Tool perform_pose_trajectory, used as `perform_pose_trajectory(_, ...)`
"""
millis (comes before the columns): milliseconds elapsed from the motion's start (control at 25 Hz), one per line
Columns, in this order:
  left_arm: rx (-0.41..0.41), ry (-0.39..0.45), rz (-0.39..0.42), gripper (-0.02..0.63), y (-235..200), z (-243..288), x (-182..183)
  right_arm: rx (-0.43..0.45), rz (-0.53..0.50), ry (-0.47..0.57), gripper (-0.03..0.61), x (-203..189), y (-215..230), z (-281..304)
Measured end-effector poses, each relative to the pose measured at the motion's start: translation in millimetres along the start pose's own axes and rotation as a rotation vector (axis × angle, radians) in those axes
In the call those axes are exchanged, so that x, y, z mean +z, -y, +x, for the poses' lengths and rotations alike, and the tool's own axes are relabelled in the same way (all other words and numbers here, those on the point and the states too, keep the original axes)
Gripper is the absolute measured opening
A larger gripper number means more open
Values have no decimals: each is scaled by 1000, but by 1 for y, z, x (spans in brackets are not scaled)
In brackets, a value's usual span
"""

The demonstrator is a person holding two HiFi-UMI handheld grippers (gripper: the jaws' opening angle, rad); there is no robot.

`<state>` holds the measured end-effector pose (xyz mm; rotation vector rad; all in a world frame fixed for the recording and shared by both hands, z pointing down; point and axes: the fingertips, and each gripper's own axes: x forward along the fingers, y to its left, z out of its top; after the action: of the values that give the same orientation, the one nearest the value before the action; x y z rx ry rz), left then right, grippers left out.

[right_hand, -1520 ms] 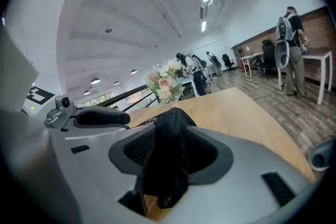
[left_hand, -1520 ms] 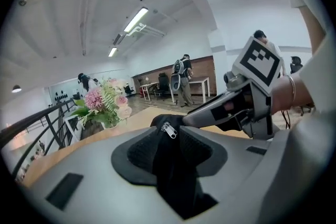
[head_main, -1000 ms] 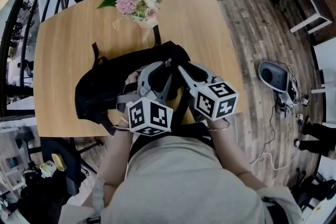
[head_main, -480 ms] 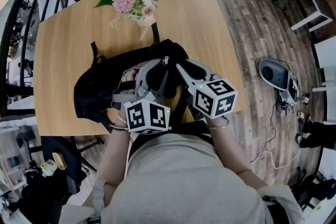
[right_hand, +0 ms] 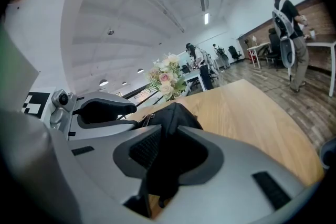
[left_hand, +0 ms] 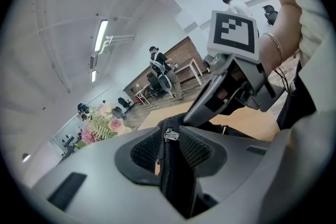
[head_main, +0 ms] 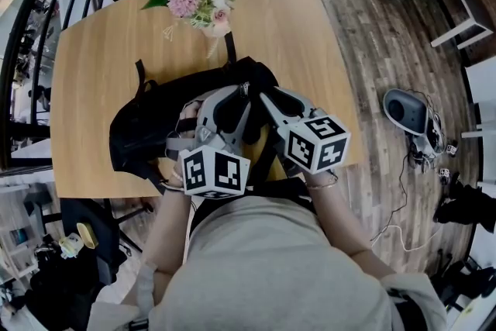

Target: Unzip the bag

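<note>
roughly mid-frame in the head view, lying on the wooden table (head_main: 93, 66) below the bouquet (head_main: 200, 0): black backpack (head_main: 147, 128), with both tools bitten into its raised ridge at centre. seen along the left gripper (left_hand: 169, 140): jaws drawn narrow, pinching the zipper track (left_hand: 166, 173), with the metal slider (left_hand: 170, 135) right at the tips, at the far end of the pinch. worth noting the long axis: running from the metal slider straight back toward the camera, down the middle of that frame, in line with the jaws rather than across them. seen along the right gripper (right_hand: 167, 136): jaws about half closed, clamped on a thick fold of the backpack's black fabric, no zipper teeth visible between the pads, the other tool showing just beside at left of that frame. so, nearer to the slider by far: the left. probably calls for anchoring the fold with the right and dragging the slider along the track's own line, away from that anchor. cannot tell whether the pinch bears on the slider itself or only on the tape under it. apparently not yet unzipped along this stretch, teeth looking meshed below the slider.
</note>
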<state>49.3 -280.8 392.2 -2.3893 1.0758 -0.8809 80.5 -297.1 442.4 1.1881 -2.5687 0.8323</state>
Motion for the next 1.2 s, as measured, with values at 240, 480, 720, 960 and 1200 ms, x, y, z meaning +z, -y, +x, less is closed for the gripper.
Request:
perform_pose_trajectory(240,4,8,-1,104,-4,-1,-1,6,2,0,100,0,0,2)
perform_pose_trajectory(480,57,31,-117,56,-12,4,3,11,4,3,98,2,0,3)
perform_pose_trajectory(720,75,-7,-308,45,-18,14,-6,19,3,3,97,2,-1,2)
perform_pose_trajectory(960,41,-51,-457,21,-17,15,-17,25,5,3,96,2,0,3)
perform_pose_trajectory(1200,59,-8,-630,20,-26,3,-11,27,6,9,94,2,0,3)
